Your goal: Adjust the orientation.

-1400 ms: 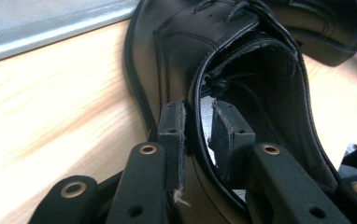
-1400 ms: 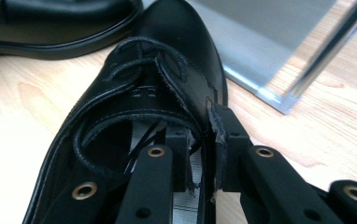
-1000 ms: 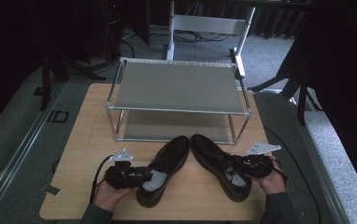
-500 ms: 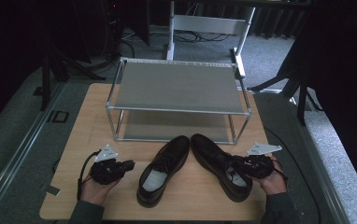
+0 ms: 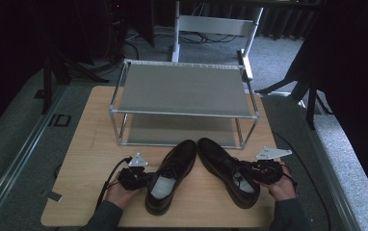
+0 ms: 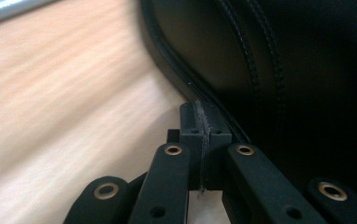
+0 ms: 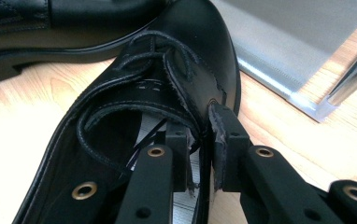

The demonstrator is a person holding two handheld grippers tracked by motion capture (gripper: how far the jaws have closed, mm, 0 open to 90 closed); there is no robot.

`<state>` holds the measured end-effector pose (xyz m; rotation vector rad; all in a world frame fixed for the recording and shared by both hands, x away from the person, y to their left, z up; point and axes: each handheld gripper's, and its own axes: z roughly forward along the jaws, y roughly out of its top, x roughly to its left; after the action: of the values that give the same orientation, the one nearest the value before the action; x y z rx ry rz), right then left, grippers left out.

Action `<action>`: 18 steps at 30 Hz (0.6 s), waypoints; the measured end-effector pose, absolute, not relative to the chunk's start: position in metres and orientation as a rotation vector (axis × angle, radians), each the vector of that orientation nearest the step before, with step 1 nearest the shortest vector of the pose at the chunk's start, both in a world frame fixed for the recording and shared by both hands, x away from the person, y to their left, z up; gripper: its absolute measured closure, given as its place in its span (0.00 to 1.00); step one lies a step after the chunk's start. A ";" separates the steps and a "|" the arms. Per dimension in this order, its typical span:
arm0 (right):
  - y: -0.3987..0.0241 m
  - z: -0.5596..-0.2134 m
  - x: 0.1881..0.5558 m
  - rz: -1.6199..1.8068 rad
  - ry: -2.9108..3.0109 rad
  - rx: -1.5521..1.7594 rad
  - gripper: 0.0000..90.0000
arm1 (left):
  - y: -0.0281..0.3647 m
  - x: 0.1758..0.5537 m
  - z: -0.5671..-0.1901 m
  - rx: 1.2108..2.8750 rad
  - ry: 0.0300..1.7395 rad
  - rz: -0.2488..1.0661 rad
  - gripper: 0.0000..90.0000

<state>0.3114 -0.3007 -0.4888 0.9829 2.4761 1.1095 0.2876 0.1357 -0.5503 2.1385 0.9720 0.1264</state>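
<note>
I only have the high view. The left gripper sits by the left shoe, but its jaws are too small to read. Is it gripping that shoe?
Observer: No. The left gripper has just been closing its jaws. They meet pad to pad with nothing between them, and the left shoe lies just beside them.
Operator: And the right gripper?
Observer: The right gripper is shut on the right shoe, on the edge of its opening by the laces, with one pad inside and one outside.
Operator: What lies ahead of it?
Observer: A corner of the rack, its low shelf just past the shoe's toe.
</note>
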 end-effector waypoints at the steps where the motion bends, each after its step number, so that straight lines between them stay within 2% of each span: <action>1: -0.301 -0.489 0.311 1.109 2.477 0.987 0.87 | 0.131 0.286 -0.551 2.144 0.951 0.114 1.00; 18: -0.304 -0.489 0.309 1.124 2.475 1.000 0.87 | 0.049 0.269 -0.547 2.180 0.730 0.024 0.99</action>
<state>0.3091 -0.3036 -0.4890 0.9996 2.4753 1.1242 0.2694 0.0486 -0.5475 2.1803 0.7299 0.0236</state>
